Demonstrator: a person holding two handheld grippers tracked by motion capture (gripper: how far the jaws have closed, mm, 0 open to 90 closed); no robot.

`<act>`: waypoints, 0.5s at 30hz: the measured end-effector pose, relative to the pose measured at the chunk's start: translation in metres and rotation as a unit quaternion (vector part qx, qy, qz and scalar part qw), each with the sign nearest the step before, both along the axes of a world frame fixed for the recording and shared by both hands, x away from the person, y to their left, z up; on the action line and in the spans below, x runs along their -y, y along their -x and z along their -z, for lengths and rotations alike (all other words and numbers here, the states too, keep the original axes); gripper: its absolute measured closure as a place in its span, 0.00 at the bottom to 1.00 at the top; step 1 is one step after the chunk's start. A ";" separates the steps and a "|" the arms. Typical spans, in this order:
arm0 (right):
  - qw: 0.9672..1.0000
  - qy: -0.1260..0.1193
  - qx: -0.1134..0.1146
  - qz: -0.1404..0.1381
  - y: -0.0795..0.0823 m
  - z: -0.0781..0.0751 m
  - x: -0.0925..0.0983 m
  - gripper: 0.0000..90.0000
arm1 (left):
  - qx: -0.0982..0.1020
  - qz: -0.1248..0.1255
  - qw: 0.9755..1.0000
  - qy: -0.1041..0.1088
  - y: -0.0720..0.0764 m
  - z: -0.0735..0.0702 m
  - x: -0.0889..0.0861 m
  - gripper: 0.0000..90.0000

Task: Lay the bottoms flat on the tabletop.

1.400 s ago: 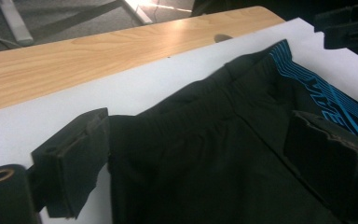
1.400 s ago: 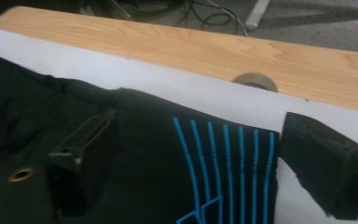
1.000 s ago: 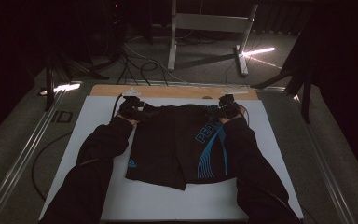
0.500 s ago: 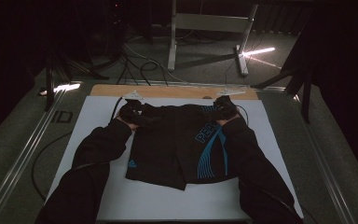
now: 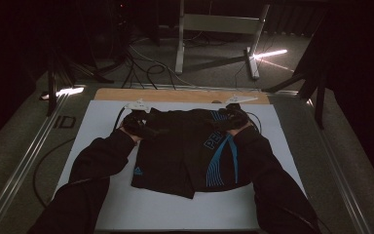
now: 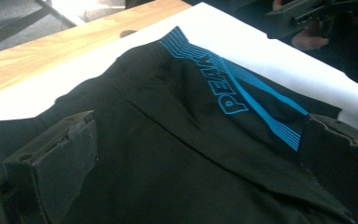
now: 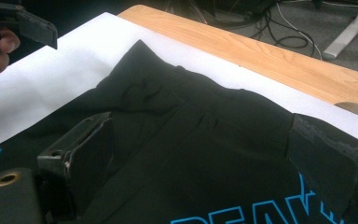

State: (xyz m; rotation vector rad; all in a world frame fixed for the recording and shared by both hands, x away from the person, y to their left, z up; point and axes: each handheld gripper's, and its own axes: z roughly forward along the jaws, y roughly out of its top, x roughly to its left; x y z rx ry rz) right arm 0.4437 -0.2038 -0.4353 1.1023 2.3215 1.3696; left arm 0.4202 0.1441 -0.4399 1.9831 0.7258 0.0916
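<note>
Black shorts with blue stripes lie flat on white sheet; left gripper at ten o'clock, right gripper at two, both jaws spread wide.

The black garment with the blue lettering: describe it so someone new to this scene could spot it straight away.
Find the white sheet covering the table, with a bare wooden strip along its far edge. The black garment lies spread on the sheet between the left gripper and right gripper. Nothing else there is dark cloth with bright blue stripes and lettering.
</note>
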 end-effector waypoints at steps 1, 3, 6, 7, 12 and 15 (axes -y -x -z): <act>1.000 0.000 0.003 -0.005 0.001 0.000 0.001 0.09 | 0.002 0.001 1.000 -0.001 0.002 -0.001 0.000 0.00; 1.000 0.000 0.002 -0.009 0.005 -0.001 0.000 0.09 | 0.004 0.003 1.000 0.000 0.006 -0.003 -0.001 0.00; 1.000 -0.002 0.001 -0.018 0.010 -0.001 0.000 0.09 | 0.008 0.005 1.000 0.003 0.011 -0.008 -0.003 0.00; 1.000 0.005 0.005 -0.019 0.012 -0.002 0.001 0.09 | 0.009 0.006 1.000 0.006 0.013 -0.009 -0.003 0.00; 0.999 0.001 0.007 -0.032 0.024 -0.003 0.001 0.09 | 0.012 0.017 1.000 0.004 0.023 -0.010 -0.005 0.00; 0.999 0.000 0.013 -0.037 0.032 -0.004 0.001 0.09 | 0.013 0.023 1.000 -0.001 0.030 -0.009 -0.005 0.00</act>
